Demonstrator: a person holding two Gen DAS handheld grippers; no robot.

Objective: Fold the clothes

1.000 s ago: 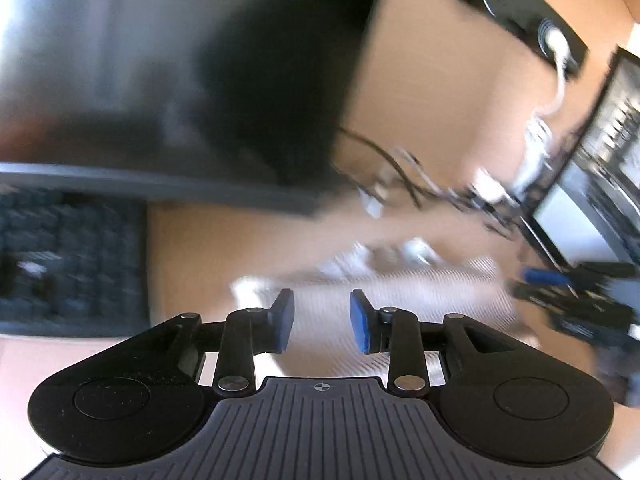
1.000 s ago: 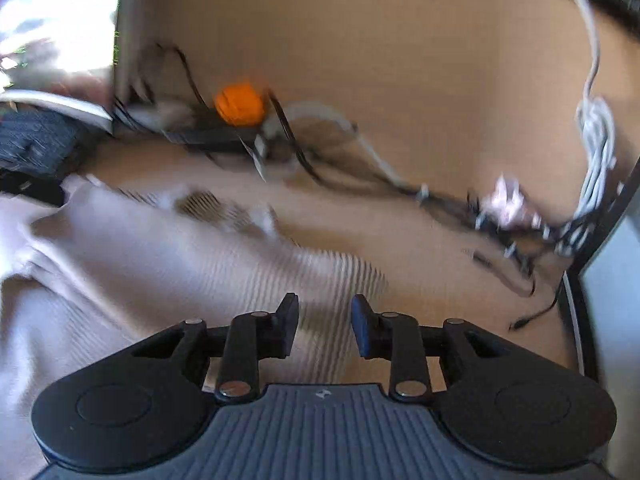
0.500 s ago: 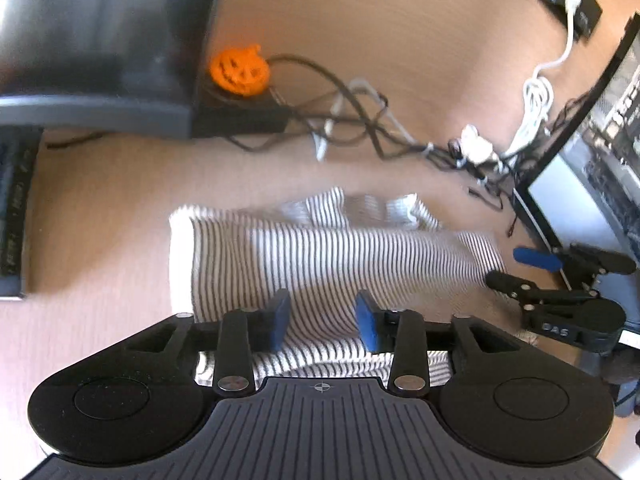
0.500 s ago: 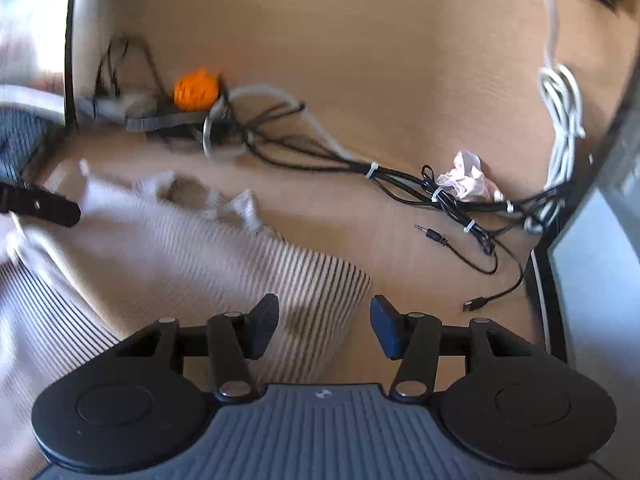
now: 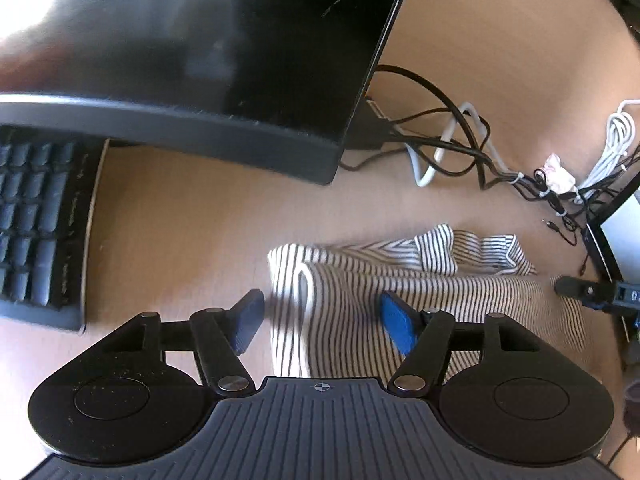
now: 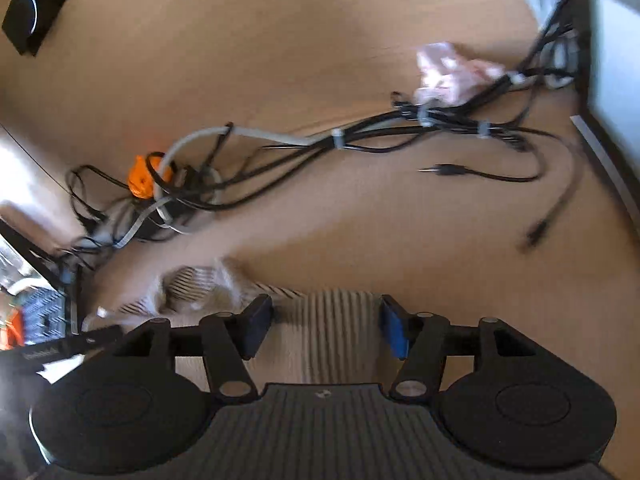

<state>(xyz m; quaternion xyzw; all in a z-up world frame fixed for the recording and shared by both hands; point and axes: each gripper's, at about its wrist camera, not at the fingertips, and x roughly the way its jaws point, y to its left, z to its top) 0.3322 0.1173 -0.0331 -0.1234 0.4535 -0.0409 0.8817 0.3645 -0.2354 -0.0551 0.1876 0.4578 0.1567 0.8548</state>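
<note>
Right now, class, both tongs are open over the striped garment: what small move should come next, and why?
Probably lower the left tongs and close them on the left edge of the striped garment. They are open with nothing between the jaws, and that edge lies just ahead. The right tongs are open too.

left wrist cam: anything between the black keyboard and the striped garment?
Nothing: in the left wrist view only bare tan wooden desk separates the black keyboard from the folded black-and-white striped garment.
</note>
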